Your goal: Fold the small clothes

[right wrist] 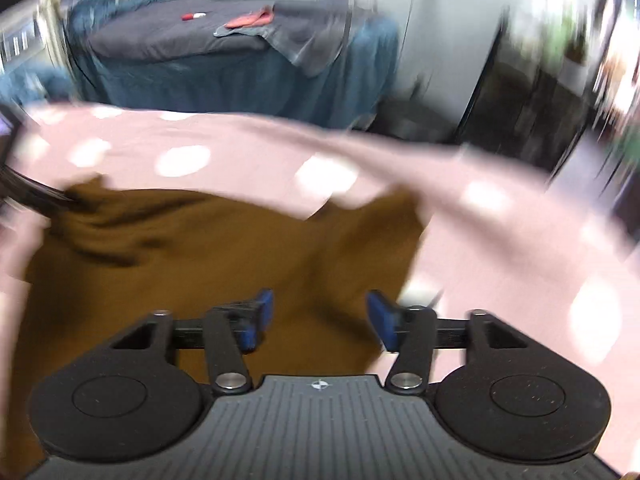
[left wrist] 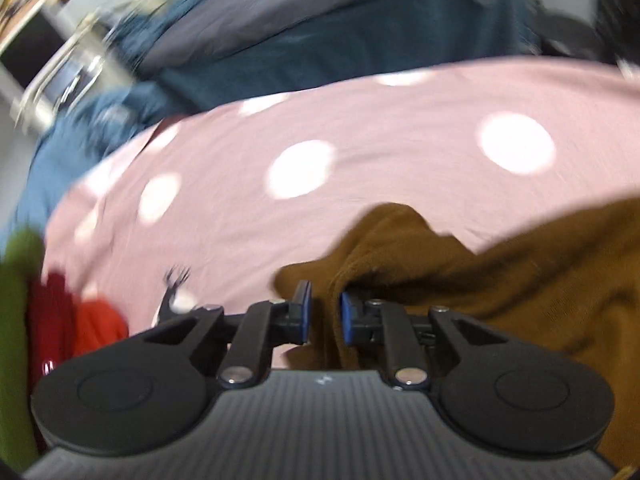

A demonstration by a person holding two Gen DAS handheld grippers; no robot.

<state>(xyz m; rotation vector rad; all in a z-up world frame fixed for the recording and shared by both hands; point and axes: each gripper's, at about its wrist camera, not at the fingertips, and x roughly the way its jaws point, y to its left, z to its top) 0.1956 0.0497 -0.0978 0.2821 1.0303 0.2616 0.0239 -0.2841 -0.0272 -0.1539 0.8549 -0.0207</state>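
Note:
A brown garment (left wrist: pixel 500 280) lies rumpled on a pink sheet with white dots (left wrist: pixel 320 152). My left gripper (left wrist: pixel 325 316) is shut on a fold of the brown garment at its left edge, with cloth pinched between the blue pads. In the right wrist view the brown garment (right wrist: pixel 208 248) spreads below and ahead of my right gripper (right wrist: pixel 320 320), which is open, its blue pads wide apart just above the cloth near the garment's right edge. Both views are blurred by motion.
Green, dark red and orange clothes (left wrist: pixel 60 312) are piled at the left of the pink sheet. A bed with dark grey and blue covers (right wrist: pixel 224 48) stands beyond the pink sheet (right wrist: pixel 500 220), with a pink cloth (right wrist: pixel 250 20) on it. Dark furniture (right wrist: pixel 532 104) is at right.

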